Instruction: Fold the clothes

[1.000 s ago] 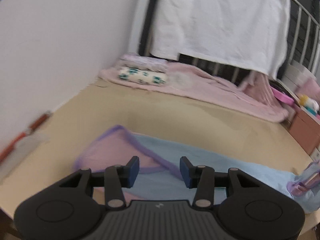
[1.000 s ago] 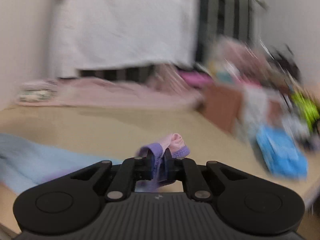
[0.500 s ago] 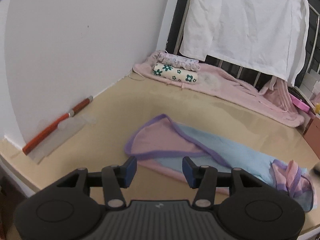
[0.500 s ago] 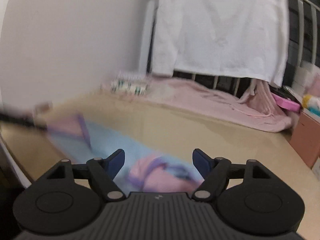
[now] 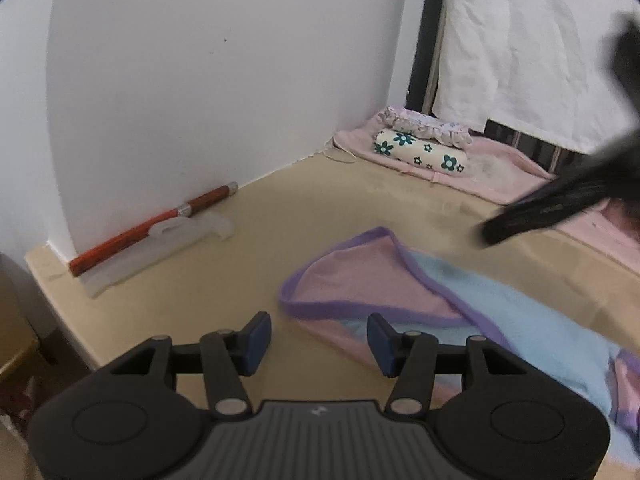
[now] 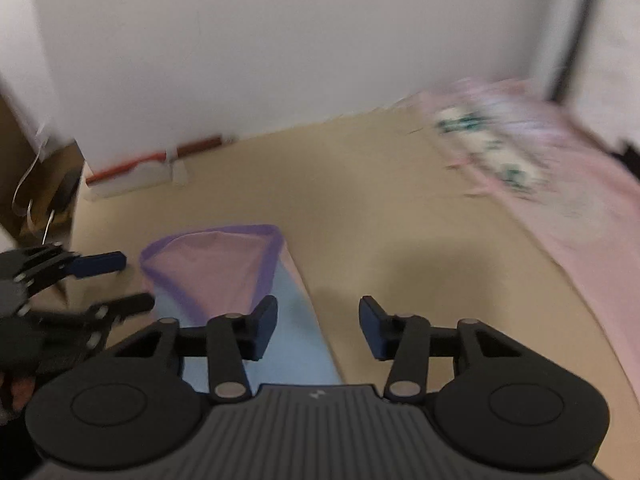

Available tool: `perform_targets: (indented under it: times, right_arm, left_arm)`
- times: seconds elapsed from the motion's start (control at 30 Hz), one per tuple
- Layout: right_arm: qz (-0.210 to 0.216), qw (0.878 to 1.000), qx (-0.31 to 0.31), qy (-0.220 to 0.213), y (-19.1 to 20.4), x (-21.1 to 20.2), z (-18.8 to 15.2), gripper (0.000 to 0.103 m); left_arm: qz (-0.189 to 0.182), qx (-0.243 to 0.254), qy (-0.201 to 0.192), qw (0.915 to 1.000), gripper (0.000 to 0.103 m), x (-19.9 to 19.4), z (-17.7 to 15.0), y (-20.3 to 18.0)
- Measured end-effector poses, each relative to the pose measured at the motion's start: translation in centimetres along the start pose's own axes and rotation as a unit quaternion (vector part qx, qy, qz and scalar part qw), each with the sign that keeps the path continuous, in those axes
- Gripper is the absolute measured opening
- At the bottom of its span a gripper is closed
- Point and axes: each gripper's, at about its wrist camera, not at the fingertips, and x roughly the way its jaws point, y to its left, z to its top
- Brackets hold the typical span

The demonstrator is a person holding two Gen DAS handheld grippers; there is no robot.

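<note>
A blue and pink cloth with a purple border (image 5: 400, 292) lies flat on the tan surface (image 5: 260, 248), one rounded corner folded over pink side up. It also shows in the right wrist view (image 6: 216, 268). My left gripper (image 5: 318, 340) is open and empty, just short of the cloth's near left edge. My right gripper (image 6: 318, 332) is open and empty above the cloth's right edge; it shows blurred in the left wrist view (image 5: 560, 208). The left gripper also shows at the left of the right wrist view (image 6: 104, 280).
A red stick (image 5: 152, 232) and a clear plastic piece (image 5: 160, 252) lie along the white wall. Folded flowered cloths (image 5: 420, 152) sit on a pink blanket (image 5: 500, 172) at the back. A white sheet (image 5: 520, 48) hangs on a rail. The surface's edge is at left.
My right gripper let go of the cloth's bunched corner, opened, and swung left over the cloth. My left gripper stayed open and drew back toward the cloth's left end.
</note>
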Motion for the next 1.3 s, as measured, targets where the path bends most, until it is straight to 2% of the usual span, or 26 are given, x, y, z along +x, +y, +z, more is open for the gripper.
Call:
perform_targets:
  times: [0.07,0.13,0.17,0.2,0.27,0.33,0.4,0.43,0.47,0.5,0.57,0.6,0.63,0.67,0.7,0.73,0.77,0.8,0.87,0.93,0.97,1.07,1.13,1.2,1.27,1.3]
  right_arm:
    - [0.047,0.998,-0.023,0.037,-1.3,3.2,3.2,0.046]
    - [0.070,0.996,-0.032,0.052,-0.8,4.8,3.4,0.046]
    - [0.073,0.995,-0.035,0.057,-0.6,5.3,3.3,0.028]
    - [0.072,0.995,-0.032,0.057,-0.7,5.4,3.0,0.005]
    - [0.066,0.996,-0.022,0.055,-1.1,5.7,2.6,0.001]
    - [0.027,0.999,0.012,0.040,-2.4,5.6,2.4,0.001]
    - [-0.030,0.996,0.073,0.028,-5.0,4.9,1.7,0.001]
    - [-0.066,0.990,0.121,0.021,-7.0,4.2,1.2,0.001]
    - [-0.101,0.981,0.167,0.015,-9.0,3.6,0.6,0.001]
    - [-0.138,0.967,0.216,0.008,-11.2,3.0,-0.1,0.001]
    - [-0.217,0.923,0.318,0.000,-16.1,1.7,-2.3,0.005]
    - [-0.238,0.906,0.350,0.004,-17.9,1.1,-3.5,0.006]
    - [-0.239,0.897,0.372,0.000,-18.9,-0.1,-4.7,0.006]
    - [-0.220,0.896,0.385,-0.017,-19.0,-1.8,-5.9,0.008]
    - [-0.200,0.897,0.391,-0.036,-18.9,-3.7,-7.1,0.016]
    - [-0.180,0.904,0.384,-0.060,-17.8,-6.1,-8.2,0.026]
    - [-0.162,0.909,0.373,-0.085,-16.5,-8.5,-9.3,0.048]
    - [-0.151,0.916,0.355,-0.113,-14.7,-10.9,-10.4,0.058]
    - [-0.126,0.927,0.321,-0.150,-11.0,-14.2,-13.6,0.059]
    - [-0.106,0.930,0.320,-0.145,-8.0,-13.9,-16.8,0.059]
    - [-0.096,0.932,0.319,-0.142,-6.5,-13.8,-18.4,0.059]
    - [-0.065,0.937,0.316,-0.135,-2.0,-13.3,-23.3,0.055]
    - [-0.055,0.937,0.315,-0.138,0.5,-12.6,-25.3,0.040]
    - [-0.049,0.932,0.330,-0.140,1.8,-12.0,-26.2,0.012]
    - [-0.047,0.927,0.347,-0.138,2.8,-11.7,-27.0,0.004]
    - [-0.047,0.926,0.348,-0.139,3.8,-12.0,-27.5,0.003]
  left_arm:
    - [-0.006,0.010,0.005,0.9999,0.014,0.6,0.5,-0.1]
    - [-0.016,0.021,0.012,0.9996,0.009,1.0,0.9,0.0]
    - [-0.021,0.023,0.015,0.9994,0.005,1.3,1.1,0.2]
    - [-0.024,0.024,0.017,0.9993,0.004,1.6,1.3,0.3]
    - [-0.030,0.034,0.023,0.9987,0.003,2.7,2.3,0.0]
    - [-0.056,0.041,0.032,0.9971,0.003,4.6,4.4,-1.0]
    - [-0.087,0.040,0.038,0.9947,0.003,7.2,7.4,-3.4]
    - [-0.098,0.029,0.036,0.9941,0.006,8.2,8.9,-4.6]
    - [-0.109,0.018,0.035,0.9933,0.015,9.3,10.3,-5.8]
    - [-0.120,0.006,0.033,0.9923,0.018,10.4,11.8,-7.0]
    - [-0.155,-0.019,0.039,0.9870,0.030,10.2,13.2,-8.5]
    - [-0.176,-0.025,0.038,0.9833,0.032,9.5,13.2,-8.9]
    - [-0.199,-0.025,0.034,0.9791,0.042,8.6,12.9,-9.1]
    - [-0.219,-0.014,0.030,0.9752,0.054,7.4,12.1,-9.3]
    - [-0.235,0.007,0.029,0.9715,0.057,6.3,11.0,-9.6]
    - [-0.249,0.034,0.035,0.9674,0.058,5.2,9.7,-9.8]
    - [-0.270,0.058,0.044,0.9600,0.058,4.1,8.2,-10.0]
    - [-0.296,0.080,0.055,0.9502,0.058,3.0,6.5,-10.1]
    - [-0.352,0.116,0.074,0.9258,0.058,0.9,3.3,-10.5]
    - [-0.380,0.135,0.094,0.9103,0.058,-0.5,0.7,-11.6]
    - [-0.376,0.147,0.104,0.9087,0.058,-0.9,-0.5,-12.3]
    - [-0.349,0.168,0.094,0.9170,0.058,-1.9,-2.6,-13.5]
    - [-0.343,0.168,0.088,0.9202,0.056,-2.2,-3.1,-13.8]
    - [-0.333,0.176,0.091,0.9219,0.050,-2.6,-3.2,-14.1]
    - [-0.336,0.187,0.102,0.9174,0.037,-3.1,-3.2,-14.1]
    - [-0.339,0.193,0.106,0.9148,0.035,-3.6,-3.4,-14.0]
